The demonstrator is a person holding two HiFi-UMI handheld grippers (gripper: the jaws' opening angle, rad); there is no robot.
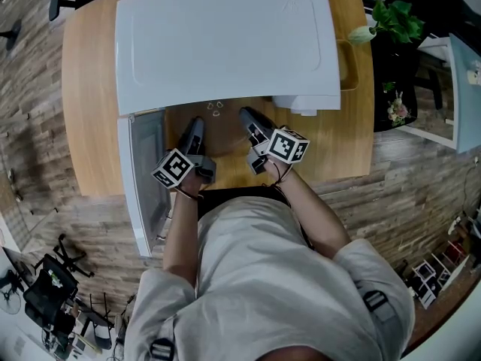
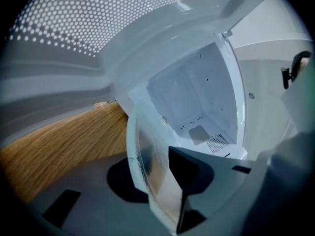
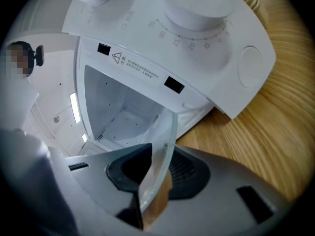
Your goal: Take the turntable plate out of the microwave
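The clear glass turntable plate [image 1: 219,135] hangs level just in front of the white microwave [image 1: 225,36], outside its empty cavity [image 2: 197,102]. My left gripper [image 1: 197,124] is shut on the plate's left rim [image 2: 147,171], which stands on edge between the jaws in the left gripper view. On the opposite side, my right gripper [image 1: 246,116] is shut on the right rim [image 3: 160,151]. The cavity [image 3: 123,107] lies straight ahead of both grippers with nothing on its floor.
The microwave door [image 1: 143,171] hangs open to the left, its perforated window [image 2: 74,23] close beside my left gripper. The control panel with two dials [image 3: 197,14] is above the right gripper. A wooden table [image 1: 90,89] carries the microwave. A potted plant [image 1: 394,21] stands right.
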